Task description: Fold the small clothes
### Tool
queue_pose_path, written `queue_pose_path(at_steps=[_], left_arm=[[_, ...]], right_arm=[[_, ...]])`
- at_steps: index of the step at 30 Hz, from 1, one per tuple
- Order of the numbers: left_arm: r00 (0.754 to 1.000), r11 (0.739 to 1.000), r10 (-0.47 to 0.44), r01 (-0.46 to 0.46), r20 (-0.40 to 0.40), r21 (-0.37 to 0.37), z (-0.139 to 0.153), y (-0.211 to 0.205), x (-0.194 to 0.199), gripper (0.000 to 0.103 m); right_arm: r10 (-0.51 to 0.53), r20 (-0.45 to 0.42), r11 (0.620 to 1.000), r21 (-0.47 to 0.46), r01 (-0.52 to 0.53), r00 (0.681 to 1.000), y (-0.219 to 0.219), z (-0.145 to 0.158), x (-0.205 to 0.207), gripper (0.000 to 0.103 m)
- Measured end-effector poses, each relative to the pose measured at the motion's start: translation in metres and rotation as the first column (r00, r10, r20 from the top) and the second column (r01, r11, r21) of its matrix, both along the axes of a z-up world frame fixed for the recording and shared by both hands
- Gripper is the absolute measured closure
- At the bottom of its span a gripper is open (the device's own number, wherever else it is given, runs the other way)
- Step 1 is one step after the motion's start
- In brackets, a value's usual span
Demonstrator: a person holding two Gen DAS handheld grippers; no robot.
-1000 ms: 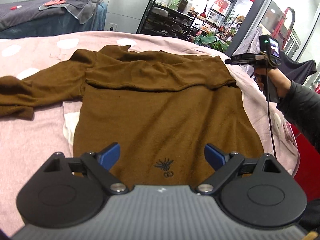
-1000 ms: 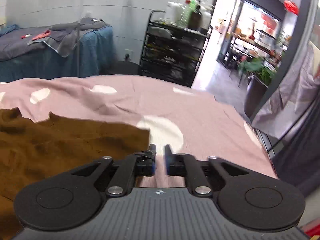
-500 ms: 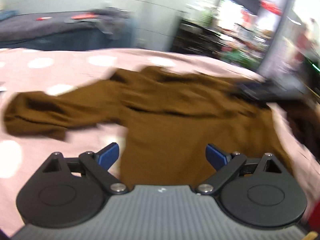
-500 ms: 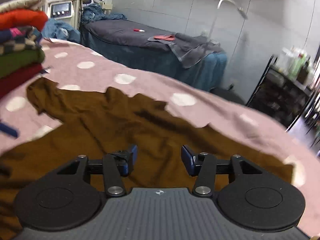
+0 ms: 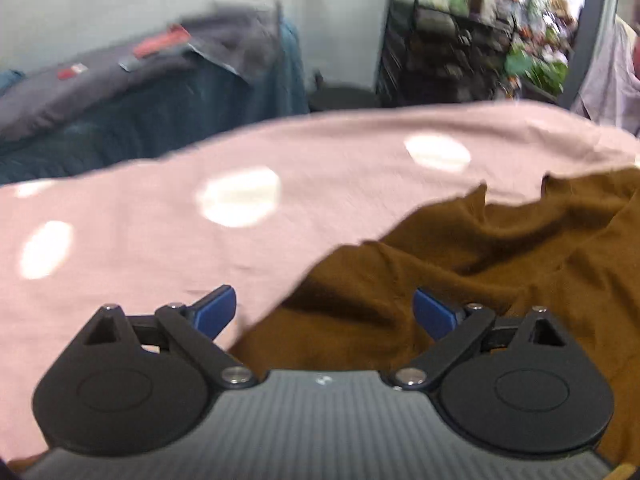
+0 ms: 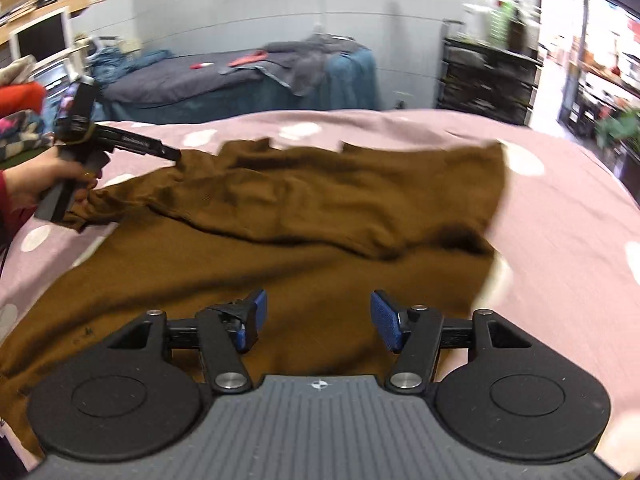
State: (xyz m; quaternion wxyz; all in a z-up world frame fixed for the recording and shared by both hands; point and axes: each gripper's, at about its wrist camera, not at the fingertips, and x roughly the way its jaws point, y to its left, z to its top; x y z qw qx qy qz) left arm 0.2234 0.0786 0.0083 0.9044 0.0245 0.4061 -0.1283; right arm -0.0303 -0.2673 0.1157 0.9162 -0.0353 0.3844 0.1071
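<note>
A pink polka-dot bedspread [image 6: 560, 200] fills a grey-walled room; the brown sweater [image 6: 320, 208] spreads ahead of the right gripper [image 6: 318, 322], jaws opening, empty; the left gripper [image 5: 325, 312], jaws closing, empty, hovers over its sleeve edge.

The room is evenly lit and quite bright, with soft light and no hard shadows. Only the folds of the brown sweater [image 6: 320, 208] hold dark, shallow shadows. In the right wrist view strong daylight comes from the glass front [image 6: 600, 52] at the right edge and is nearly overexposed. Motion blur smears both views, more in the left wrist view, where the shelf [image 5: 444, 56] and the white dots of the pink bedcover [image 5: 160, 240] are streaked. The fisheye lens bends the bedcover's far edge and darkens the picture corners.
</note>
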Motion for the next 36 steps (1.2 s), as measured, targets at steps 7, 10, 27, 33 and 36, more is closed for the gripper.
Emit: queue_pose_path(at_steps=[7, 10, 27, 33, 36], left_arm=[[0.983, 0.983, -0.172, 0.167, 0.064, 0.076, 0.003, -0.033, -0.013, 0.099], [0.997, 0.998, -0.049, 0.046, 0.056, 0.054, 0.009, -0.007, 0.005, 0.099], [0.999, 0.997, -0.024, 0.027, 0.036, -0.073, 0.033, 0.005, -0.084, 0.017], [0.999, 0.999, -0.033, 0.033, 0.007, 0.004, 0.019, -0.011, -0.148, 0.013], [1.000, 1.000, -0.008, 0.007, -0.029, -0.021, 0.012, -0.007, -0.169, 0.013]], right_arm=[[-0.098, -0.031, 0.995, 0.020, 0.099, 0.995, -0.027, -0.010, 0.005, 0.006], [-0.128, -0.031, 0.988, 0.082, 0.130, 0.991, -0.035, -0.012, 0.011, 0.006], [-0.199, 0.048, 0.980, 0.011, 0.199, 0.979, -0.037, -0.019, 0.019, 0.007], [-0.237, 0.059, 0.970, -0.044, 0.240, 0.970, -0.032, -0.035, 0.038, 0.034], [-0.267, 0.041, 0.962, -0.053, 0.269, 0.963, -0.028, -0.037, 0.039, 0.099]])
